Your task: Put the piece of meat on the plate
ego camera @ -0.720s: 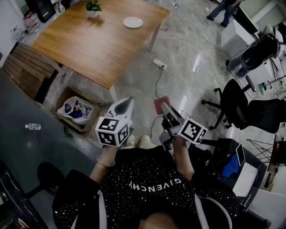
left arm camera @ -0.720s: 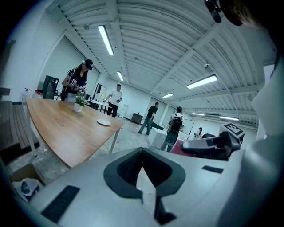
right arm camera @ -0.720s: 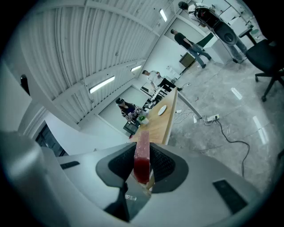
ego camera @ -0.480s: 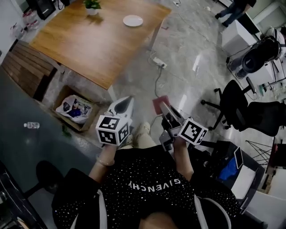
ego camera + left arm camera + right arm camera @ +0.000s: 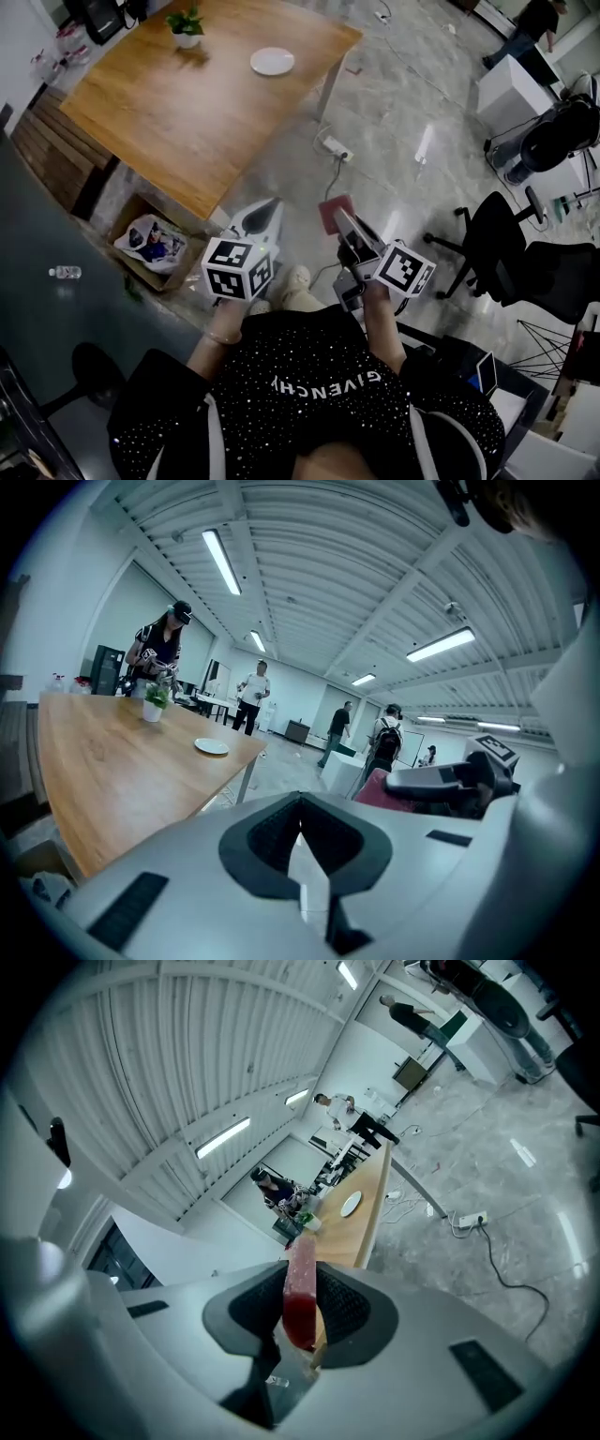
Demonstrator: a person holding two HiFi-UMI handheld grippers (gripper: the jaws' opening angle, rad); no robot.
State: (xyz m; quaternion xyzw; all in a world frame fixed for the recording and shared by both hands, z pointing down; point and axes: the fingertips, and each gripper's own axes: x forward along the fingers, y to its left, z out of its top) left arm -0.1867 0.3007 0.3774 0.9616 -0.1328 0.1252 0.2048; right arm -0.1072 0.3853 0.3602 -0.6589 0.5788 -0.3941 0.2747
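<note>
The right tongs (image 5: 349,231), held in front of the person's chest, are clamped on the piece of meat (image 5: 301,1283). It is a flat red slab gripped on edge, its long axis running forward along the jaws and sticking out past their tips. Just to its left, the left tongs (image 5: 266,210) are clenched with nothing between the jaws. Both point slightly downward over bare floor (image 5: 394,122), well short of the table (image 5: 178,112).

The plate (image 5: 272,61) lies ahead and to the left of the meat, well apart from it. It sits at the table's far end, close to the right-hand edge, with a small potted plant (image 5: 186,24) beyond it toward the far left corner. The left tongs are on the table's side, but the right ones carry the load, so I judge the coming move to be a walk forward and a reach across to the left, then laying the slab flat.
</note>
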